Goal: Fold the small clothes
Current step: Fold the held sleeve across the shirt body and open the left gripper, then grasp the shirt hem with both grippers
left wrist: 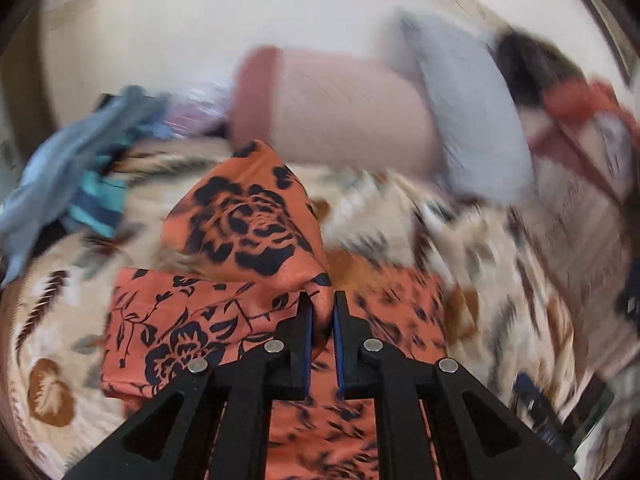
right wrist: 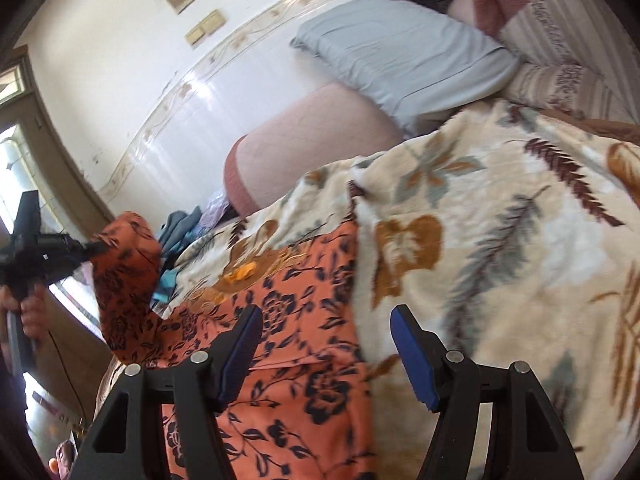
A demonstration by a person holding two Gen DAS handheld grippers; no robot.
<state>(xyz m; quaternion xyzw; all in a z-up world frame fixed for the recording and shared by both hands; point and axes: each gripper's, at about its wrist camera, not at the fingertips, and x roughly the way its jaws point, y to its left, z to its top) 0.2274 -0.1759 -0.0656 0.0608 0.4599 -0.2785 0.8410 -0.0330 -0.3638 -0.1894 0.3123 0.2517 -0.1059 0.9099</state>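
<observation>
An orange garment with a dark flower print (left wrist: 240,220) lies on the patterned blanket (left wrist: 480,248). One corner of it is lifted and folded up. My left gripper (left wrist: 320,300) is shut on that corner, and cloth shows between its blue pads. In the right wrist view the left gripper (right wrist: 86,250) holds the raised orange cloth (right wrist: 124,272) at the far left, with a hand (right wrist: 32,312) on its handle. My right gripper (right wrist: 324,312) stands open just above the flat part of the garment (right wrist: 304,360), near its edge on the blanket (right wrist: 500,220), with nothing gripped.
A pink bolster (left wrist: 340,112) and a grey-blue pillow (left wrist: 472,120) lie against the white wall behind the blanket. A pile of blue clothes (left wrist: 72,168) sits at the left. Striped bedding (right wrist: 552,40) lies at the far right.
</observation>
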